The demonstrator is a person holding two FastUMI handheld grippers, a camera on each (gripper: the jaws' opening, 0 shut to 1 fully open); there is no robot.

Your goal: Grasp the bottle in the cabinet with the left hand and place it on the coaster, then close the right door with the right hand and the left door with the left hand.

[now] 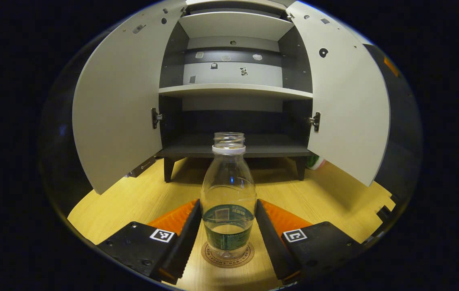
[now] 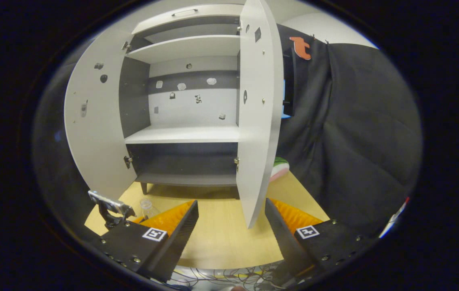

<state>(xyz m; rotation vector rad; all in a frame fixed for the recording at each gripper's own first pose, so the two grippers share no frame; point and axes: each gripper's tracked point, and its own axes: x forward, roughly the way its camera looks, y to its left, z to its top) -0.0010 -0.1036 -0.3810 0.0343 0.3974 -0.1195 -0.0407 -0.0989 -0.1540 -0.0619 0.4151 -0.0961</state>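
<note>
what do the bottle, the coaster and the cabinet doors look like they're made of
Bottle: clear, glossy plastic by the look; the shelf shows through it. Coaster: matte brown disc with printed lettering, perhaps cork or card. Cabinet doors: flat, matte pale panels with drilled holes and metal hinges, likely laminated board.

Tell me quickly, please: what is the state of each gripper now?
Left gripper: fingers flank the bottle on the coaster; contact cannot be told.
Right gripper: open, holding nothing.
</note>
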